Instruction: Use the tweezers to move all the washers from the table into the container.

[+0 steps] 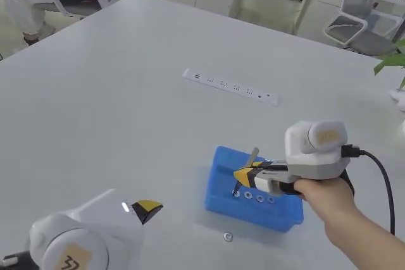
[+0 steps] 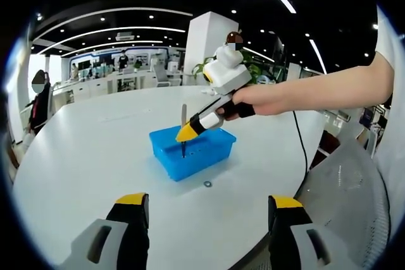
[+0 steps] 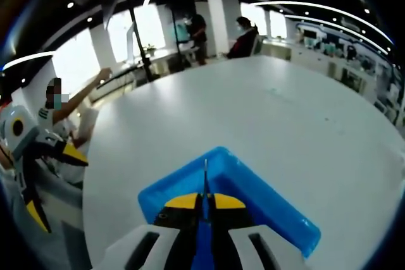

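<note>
Tweezers (image 1: 254, 155) are pinched between the two jaws of the right gripper (image 1: 244, 175), which press close together on them. We hold them over the blue container (image 1: 253, 214), with the thin tip pointing down inside it. We cannot tell if the tip is squeezed closed or if it holds anything. It is too small, and the gripper partly hides it. In the right gripper view the tweezers look like a thin line, and the jaws hide much of the container floor. Three washers (image 1: 260, 198) lie in a row in the container. The right one is hard to make out beside the gripper. One more washer (image 1: 228, 237) lies on the table (image 1: 126, 112), on the near side of the container. Our left gripper (image 2: 205, 213) is at the near left, well apart, with its jaws spread wide. In the head view the bottom edge cuts it off. A white power strip (image 1: 231, 85) lies farther away.
</note>
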The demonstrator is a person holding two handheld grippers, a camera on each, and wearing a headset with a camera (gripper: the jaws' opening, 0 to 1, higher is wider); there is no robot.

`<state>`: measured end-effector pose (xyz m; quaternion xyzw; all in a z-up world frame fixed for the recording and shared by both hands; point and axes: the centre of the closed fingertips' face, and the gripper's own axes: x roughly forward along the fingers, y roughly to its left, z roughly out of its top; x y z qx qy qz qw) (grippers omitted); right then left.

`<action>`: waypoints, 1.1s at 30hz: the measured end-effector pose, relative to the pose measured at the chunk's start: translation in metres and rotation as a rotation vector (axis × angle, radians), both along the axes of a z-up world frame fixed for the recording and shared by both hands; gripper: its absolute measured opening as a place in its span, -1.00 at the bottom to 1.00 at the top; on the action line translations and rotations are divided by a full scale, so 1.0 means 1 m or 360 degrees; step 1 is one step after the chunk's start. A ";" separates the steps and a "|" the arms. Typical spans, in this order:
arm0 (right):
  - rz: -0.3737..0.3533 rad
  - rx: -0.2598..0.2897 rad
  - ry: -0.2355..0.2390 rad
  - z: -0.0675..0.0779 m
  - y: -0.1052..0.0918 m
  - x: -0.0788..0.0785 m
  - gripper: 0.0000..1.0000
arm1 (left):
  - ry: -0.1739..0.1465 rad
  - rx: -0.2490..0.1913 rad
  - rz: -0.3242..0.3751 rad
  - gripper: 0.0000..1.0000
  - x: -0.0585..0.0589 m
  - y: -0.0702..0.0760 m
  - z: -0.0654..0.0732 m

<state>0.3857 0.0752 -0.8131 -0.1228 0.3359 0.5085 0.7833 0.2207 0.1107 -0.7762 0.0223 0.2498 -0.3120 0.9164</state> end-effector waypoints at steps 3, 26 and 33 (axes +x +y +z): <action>-0.0001 0.0005 0.0005 0.000 0.000 0.001 -0.92 | 0.0000 0.0002 -0.0002 0.54 0.000 0.000 0.000; -0.0014 0.0085 -0.0067 0.030 0.001 -0.011 -0.92 | 0.0006 0.0004 -0.0019 0.54 -0.001 -0.002 -0.001; -0.0016 0.0136 -0.0088 0.045 -0.001 -0.021 -0.92 | 0.0006 0.0005 -0.0022 0.54 -0.002 -0.003 -0.001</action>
